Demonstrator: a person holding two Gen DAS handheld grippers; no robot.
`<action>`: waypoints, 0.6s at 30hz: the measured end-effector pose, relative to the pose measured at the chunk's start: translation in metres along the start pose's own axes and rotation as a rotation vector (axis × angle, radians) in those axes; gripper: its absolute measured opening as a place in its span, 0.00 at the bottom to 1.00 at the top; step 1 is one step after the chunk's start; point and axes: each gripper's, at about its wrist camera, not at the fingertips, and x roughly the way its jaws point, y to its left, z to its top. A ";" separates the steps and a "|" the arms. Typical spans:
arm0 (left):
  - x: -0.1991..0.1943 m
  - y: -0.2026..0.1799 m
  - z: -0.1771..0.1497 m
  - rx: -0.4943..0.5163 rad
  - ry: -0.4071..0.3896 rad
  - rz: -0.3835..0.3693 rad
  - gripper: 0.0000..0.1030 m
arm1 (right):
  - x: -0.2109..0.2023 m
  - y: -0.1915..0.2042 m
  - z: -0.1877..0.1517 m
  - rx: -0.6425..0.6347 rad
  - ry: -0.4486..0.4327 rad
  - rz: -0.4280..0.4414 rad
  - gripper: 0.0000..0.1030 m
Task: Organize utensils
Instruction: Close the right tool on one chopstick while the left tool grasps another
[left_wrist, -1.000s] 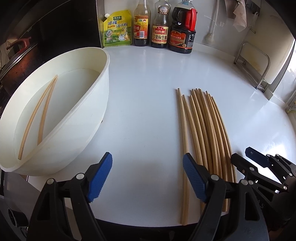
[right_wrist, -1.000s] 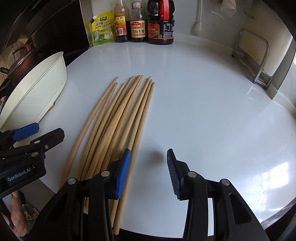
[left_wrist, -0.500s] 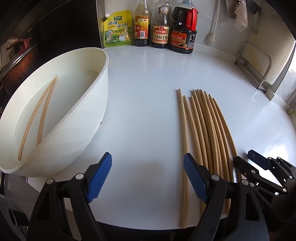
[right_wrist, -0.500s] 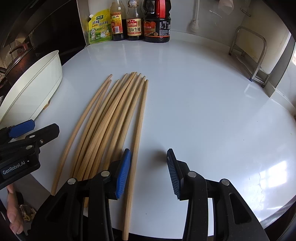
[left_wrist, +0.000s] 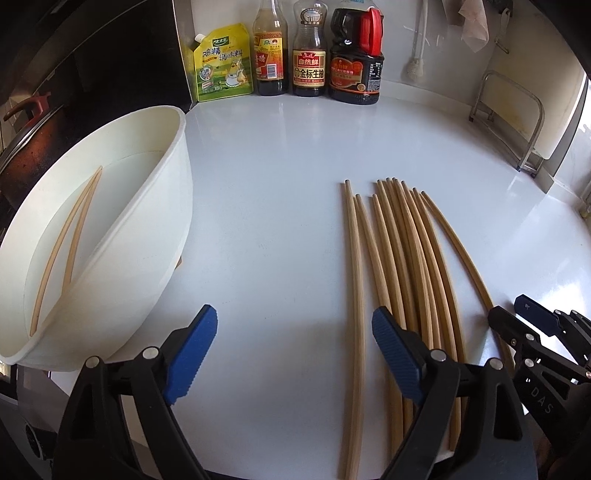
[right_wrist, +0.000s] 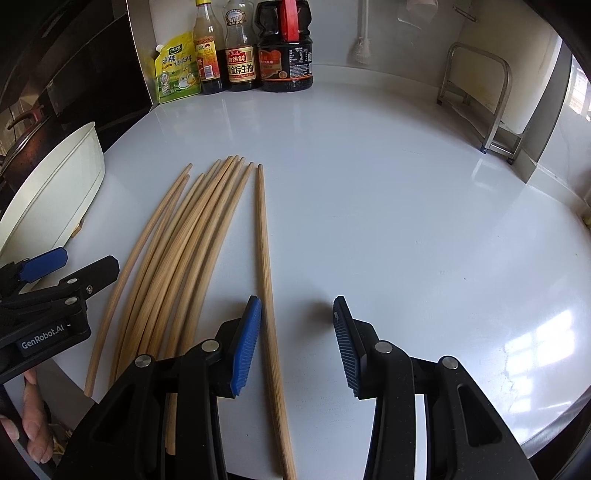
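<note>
Several wooden chopsticks (left_wrist: 402, 266) lie side by side on the white counter, also in the right wrist view (right_wrist: 184, 251). The rightmost chopstick (right_wrist: 267, 295) lies apart from the bunch, between my right gripper's fingers. My right gripper (right_wrist: 295, 343) is open low over the counter. My left gripper (left_wrist: 291, 354) is open and empty, between the bunch and a white bin (left_wrist: 162, 236). Two chopsticks (left_wrist: 70, 240) lie inside the bin.
A yellow seasoning pouch (left_wrist: 223, 62) and three sauce bottles (left_wrist: 310, 51) stand at the back wall. A metal rack (left_wrist: 513, 122) stands at the back right. A dark stove with a pan (left_wrist: 26, 122) is left of the bin.
My right gripper has shifted left, so the rightmost chopstick now lies between its fingers and apart from the bunch. My left gripper has barely moved.
</note>
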 end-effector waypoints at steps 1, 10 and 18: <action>0.001 -0.002 0.001 0.006 0.001 0.006 0.82 | 0.000 -0.001 0.000 0.001 -0.001 0.002 0.38; 0.015 -0.008 0.005 0.018 0.024 0.029 0.82 | 0.000 -0.005 0.000 0.007 -0.009 0.001 0.38; 0.018 -0.008 0.007 0.012 0.016 0.032 0.81 | 0.002 -0.001 0.002 -0.024 -0.010 -0.025 0.38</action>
